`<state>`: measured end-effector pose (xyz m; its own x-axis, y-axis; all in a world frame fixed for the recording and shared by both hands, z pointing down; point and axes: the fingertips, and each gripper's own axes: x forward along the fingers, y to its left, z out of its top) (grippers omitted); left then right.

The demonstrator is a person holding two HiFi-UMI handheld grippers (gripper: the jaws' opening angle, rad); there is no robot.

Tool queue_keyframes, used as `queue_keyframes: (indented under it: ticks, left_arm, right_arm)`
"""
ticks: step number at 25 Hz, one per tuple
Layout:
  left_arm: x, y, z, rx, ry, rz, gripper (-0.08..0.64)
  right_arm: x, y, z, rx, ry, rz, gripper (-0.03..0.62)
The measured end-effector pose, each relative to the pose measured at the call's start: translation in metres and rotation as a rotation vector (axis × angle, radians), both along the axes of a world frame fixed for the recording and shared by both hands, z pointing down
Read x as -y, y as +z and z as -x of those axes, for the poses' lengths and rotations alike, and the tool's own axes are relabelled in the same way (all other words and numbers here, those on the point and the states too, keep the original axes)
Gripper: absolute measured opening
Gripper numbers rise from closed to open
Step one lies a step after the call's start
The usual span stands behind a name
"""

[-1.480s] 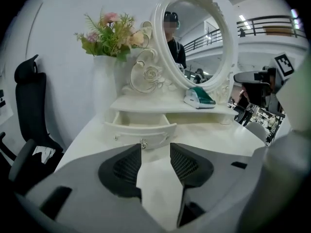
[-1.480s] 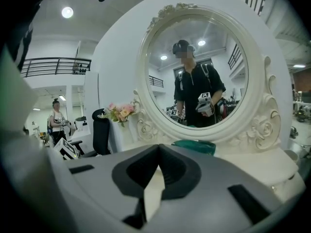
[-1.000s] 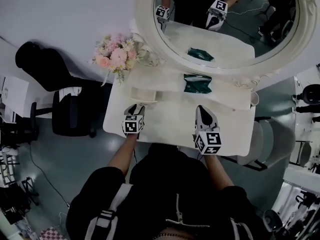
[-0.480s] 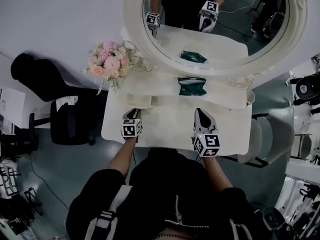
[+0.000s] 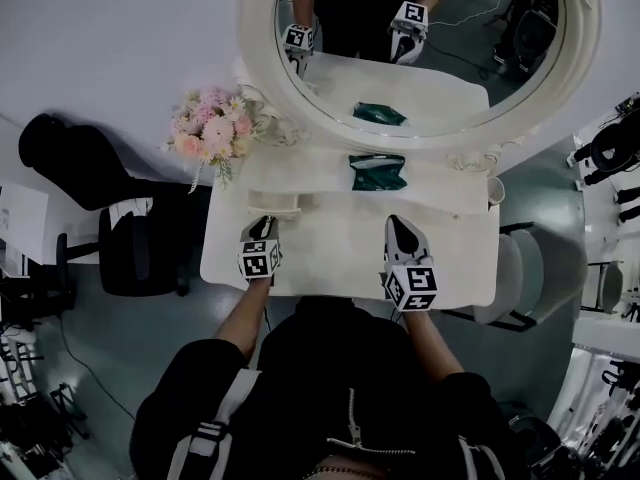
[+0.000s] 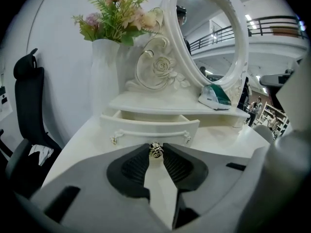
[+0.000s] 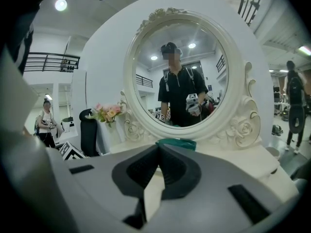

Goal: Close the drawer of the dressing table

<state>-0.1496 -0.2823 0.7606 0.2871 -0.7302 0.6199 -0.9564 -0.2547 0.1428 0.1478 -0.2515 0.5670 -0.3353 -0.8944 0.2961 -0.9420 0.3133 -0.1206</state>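
The only print I can pick out is the black-and-white squares on my marker cubes (image 5: 259,259); whatever is printed on the green-and-white pack (image 6: 216,96) lying on the shelf (image 6: 165,103) is too small for me to read. My left gripper (image 5: 264,226) has its jaws pinched on the small metal knob (image 6: 155,150) of the drawer (image 6: 146,129), which stands pulled out from under that shelf, at the left of the dressing table (image 5: 340,253). My right gripper (image 7: 158,152) hangs over the tabletop, jaws pressed together at the tips, holding nothing.
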Motion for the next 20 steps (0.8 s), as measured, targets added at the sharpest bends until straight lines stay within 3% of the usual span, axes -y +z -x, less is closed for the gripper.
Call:
queue_keyframes:
  ticks: [20]
  left_arm:
    - [0.012,0.01,-0.003,0.003,0.012,0.019,0.094]
  right_arm:
    - [0.002,0.0,-0.008,-0.002,0.013,0.004,0.0]
